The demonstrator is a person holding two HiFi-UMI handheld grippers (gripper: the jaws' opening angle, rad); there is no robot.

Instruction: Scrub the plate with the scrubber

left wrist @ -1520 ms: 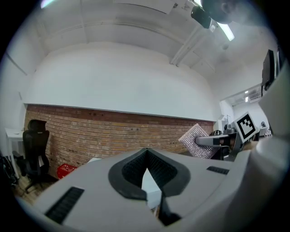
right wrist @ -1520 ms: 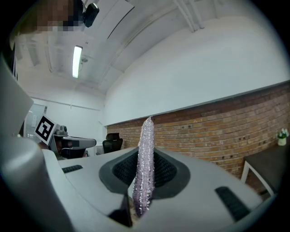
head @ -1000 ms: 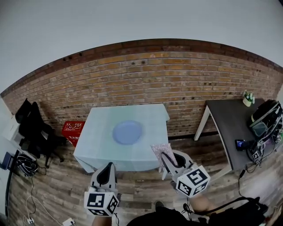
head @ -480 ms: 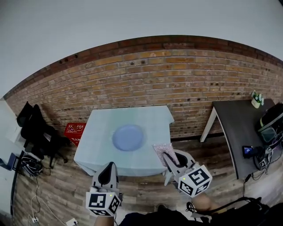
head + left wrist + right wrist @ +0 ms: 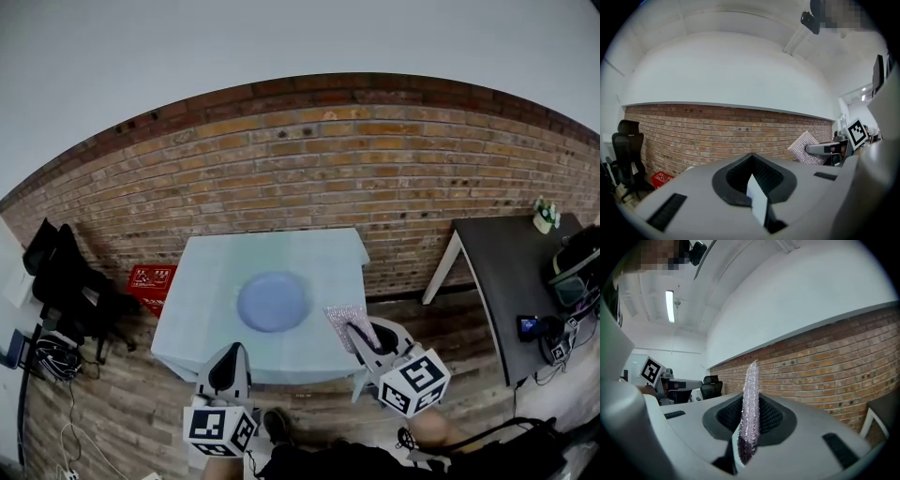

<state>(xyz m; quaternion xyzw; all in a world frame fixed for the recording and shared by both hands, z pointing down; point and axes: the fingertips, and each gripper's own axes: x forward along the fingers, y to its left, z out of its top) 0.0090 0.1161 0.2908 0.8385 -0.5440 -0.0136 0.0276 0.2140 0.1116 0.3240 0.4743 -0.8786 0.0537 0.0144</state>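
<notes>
right claw (image 5: 359,339): pinches flat pink glittery scrubber (image 5: 344,317) by its lower edge, leaving the pad free to rub | left claw (image 5: 229,367): pressed together, empty, likely spare for steadying | round pale-blue plate (image 5: 272,302): flat, centred on cloth-covered bench (image 5: 202,319), beyond both claws | scrubbing not yet begun

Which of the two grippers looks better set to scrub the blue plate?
Probably the right gripper: its jaws are clamped on the sparkly scrubber, near the plate. The left gripper is shut and empty.
</notes>
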